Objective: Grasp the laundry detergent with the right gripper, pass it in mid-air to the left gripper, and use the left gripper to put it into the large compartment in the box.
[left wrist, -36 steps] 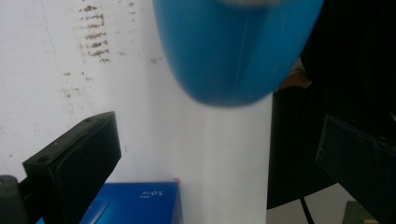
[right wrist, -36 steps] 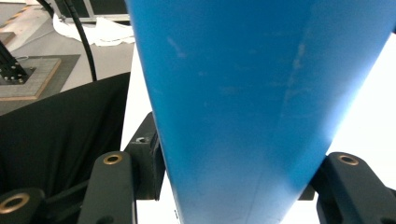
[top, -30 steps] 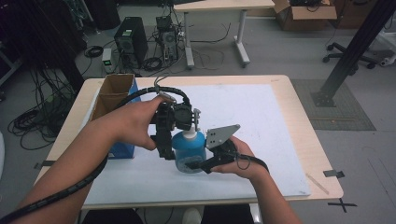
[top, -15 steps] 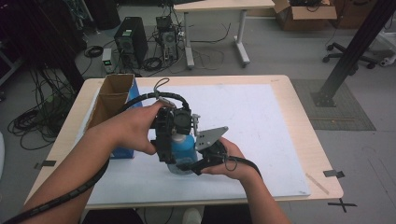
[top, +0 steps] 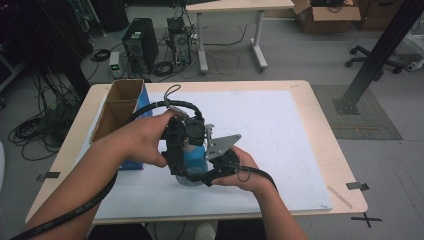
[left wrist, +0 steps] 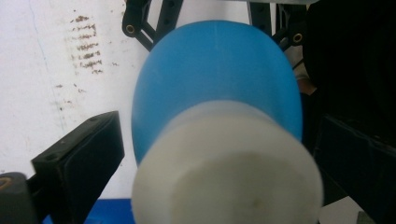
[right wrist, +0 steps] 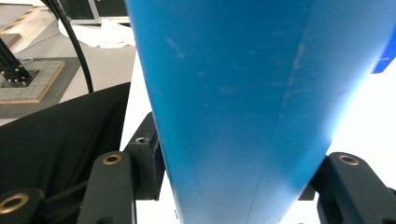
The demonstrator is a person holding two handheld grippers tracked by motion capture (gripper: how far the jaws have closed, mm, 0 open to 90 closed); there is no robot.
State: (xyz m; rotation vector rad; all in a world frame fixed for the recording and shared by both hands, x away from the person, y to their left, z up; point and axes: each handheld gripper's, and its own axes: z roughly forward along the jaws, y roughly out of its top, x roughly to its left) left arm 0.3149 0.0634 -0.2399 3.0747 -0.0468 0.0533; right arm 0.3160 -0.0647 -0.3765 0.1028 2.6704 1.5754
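A blue bottle (top: 196,156) with a white cap (left wrist: 229,163) stands on the white mat (top: 280,130). My right gripper (top: 201,176) comes in low from the right and is shut on the bottle's body (right wrist: 261,93), one pad (right wrist: 149,154) pressed to each side. My left gripper (top: 187,149) points down over the bottle's top. Its jaws straddle the cap and have just been closing. In the left gripper view the left finger (left wrist: 88,154) still stands clear of the cap, so this gripper (left wrist: 224,158) is open.
An open cardboard box (top: 122,100) with a blue side stands at the table's left, close to my left forearm. Bare mat stretches to the right and back. The wooden table edge (top: 345,150) runs beyond it. Computer towers and cables lie on the floor behind.
The left gripper has come down over the bottle's top, so the white cap is now hidden in the high view. Both hands and the bottle shifted slightly left.
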